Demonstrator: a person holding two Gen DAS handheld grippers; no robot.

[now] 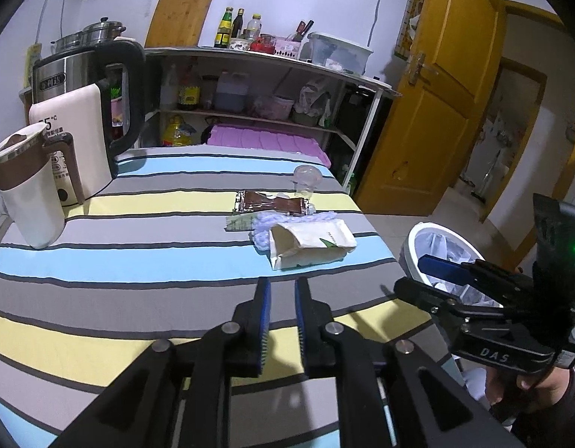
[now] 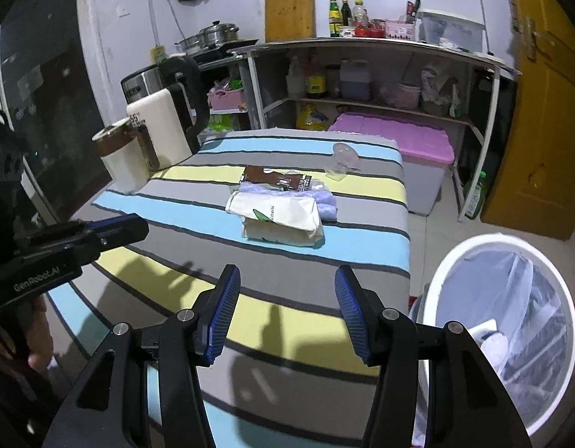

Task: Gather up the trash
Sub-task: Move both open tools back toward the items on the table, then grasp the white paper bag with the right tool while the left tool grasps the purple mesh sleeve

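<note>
The left gripper [image 1: 282,291] hangs over the striped tablecloth [image 1: 138,261], its blue pads standing a narrow gap apart with nothing between them. The right gripper [image 2: 287,280] is spread wide and also empty, above the near stripes of the cloth.

The trash lies in a small heap toward the far right part of the table. From the left wrist view it sits at about one o'clock beyond the fingertips: a cream paper bag [image 1: 311,244] lying on its side nearest, a pale purple crumpled wrapper [image 1: 263,226] touching it just behind, a brown snack wrapper [image 1: 272,203] lying flat on top at the back, and a clear plastic cup [image 1: 306,179] tipped over just past that, at the far edge. From the right wrist view the same heap is at twelve o'clock.

A white bin [image 2: 504,321] lined with a clear bag stands on the floor off the table's right edge, at about three o'clock of the right gripper, with something white already inside.

At ten o'clock on the table stand a white and brown mug [image 1: 26,194] and a kettle [image 1: 89,112].
</note>
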